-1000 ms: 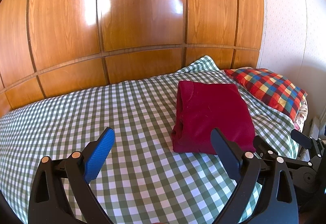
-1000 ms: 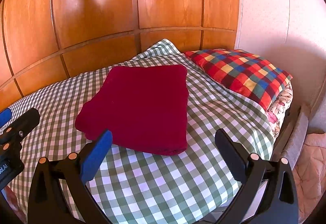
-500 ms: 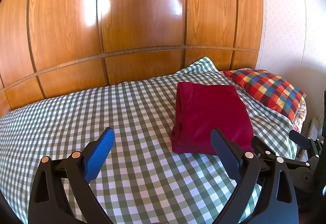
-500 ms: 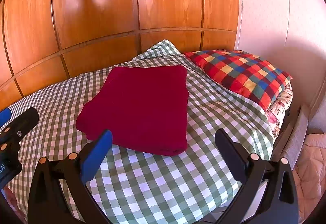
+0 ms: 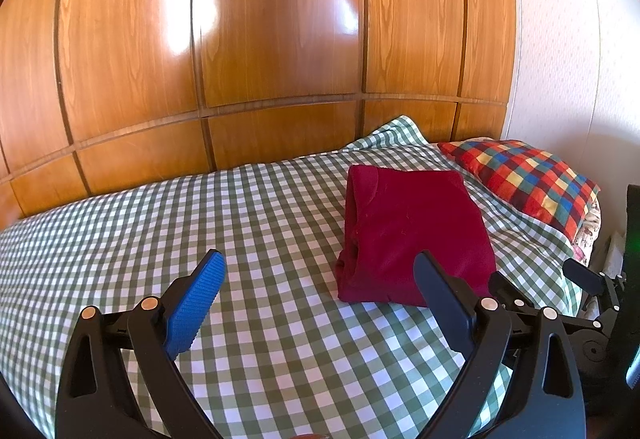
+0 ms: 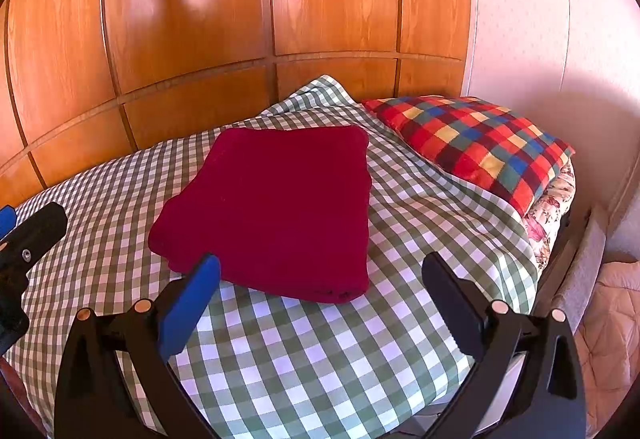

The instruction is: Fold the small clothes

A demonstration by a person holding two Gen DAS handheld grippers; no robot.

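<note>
A dark red garment (image 5: 412,235) lies folded into a neat rectangle on the green checked bed cover (image 5: 200,223). The right wrist view has the same red garment (image 6: 276,207) just beyond the fingers. My left gripper (image 5: 318,267) hovers open over the cover, to the left and in front of the garment, holding nothing. My right gripper (image 6: 320,271) is open too, above the near edge of the garment without touching it. The right gripper's fingers (image 5: 580,275) show at the right edge of the left wrist view.
A multicoloured checked pillow (image 6: 476,143) lies at the head of the bed, right of the garment, on a floral one (image 6: 548,207). Wooden panelling (image 5: 240,39) rises behind the bed and a white wall (image 6: 540,19) stands right. The bed edge drops off at the right.
Both grippers have drawn back and risen slightly from the folded garment, so it sits a little further away. Both stay open.
</note>
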